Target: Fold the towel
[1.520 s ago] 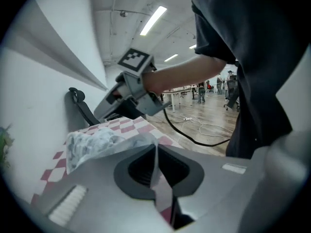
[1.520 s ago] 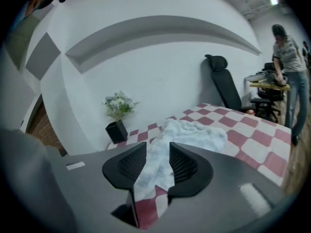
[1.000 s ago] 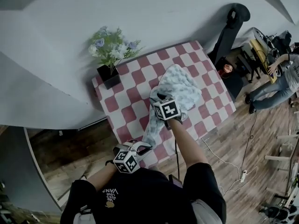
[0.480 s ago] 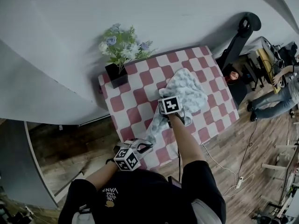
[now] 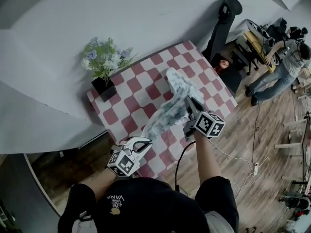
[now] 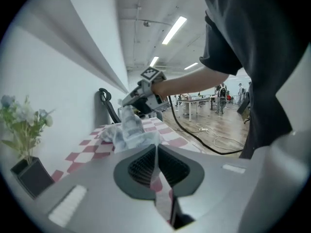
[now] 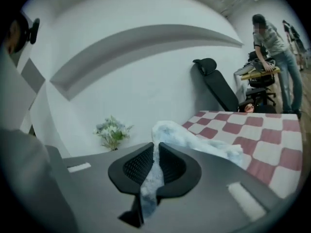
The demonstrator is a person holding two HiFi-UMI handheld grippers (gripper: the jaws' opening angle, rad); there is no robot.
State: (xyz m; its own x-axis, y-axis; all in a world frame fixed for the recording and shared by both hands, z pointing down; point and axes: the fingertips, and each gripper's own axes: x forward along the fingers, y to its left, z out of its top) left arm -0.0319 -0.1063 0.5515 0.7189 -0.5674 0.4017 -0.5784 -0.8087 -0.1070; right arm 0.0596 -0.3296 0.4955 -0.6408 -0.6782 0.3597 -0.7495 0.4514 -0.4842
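The left gripper has its jaws pressed together on a thin edge of the towel. In the left gripper view only a narrow strip of cloth shows between them, and the rest bunches up just past the tips. The right gripper is also clamped on the towel: in the right gripper view the cloth fills the gap between its jaws and hangs out behind them.

The left gripper is at the near edge of the table. The right gripper is above the near right part of the table. Between them the towel runs as a crumpled band, raised above the table. It goes on past the right gripper toward the middle of the table. Whether that far end rests on the table, I cannot tell.

In my judgement the step in hand is the lifting and pulling out of the towel between two held points. It is not flat, and no clean fold shows. This may be the opening of the cloth, or the carrying of one held part over another; the pictures do not settle it. In both cases the next move calls for firm clamps and even tension, so that the thin edge does not slip from the left jaws. It also calls for a lowering onto the table with the edges in line.
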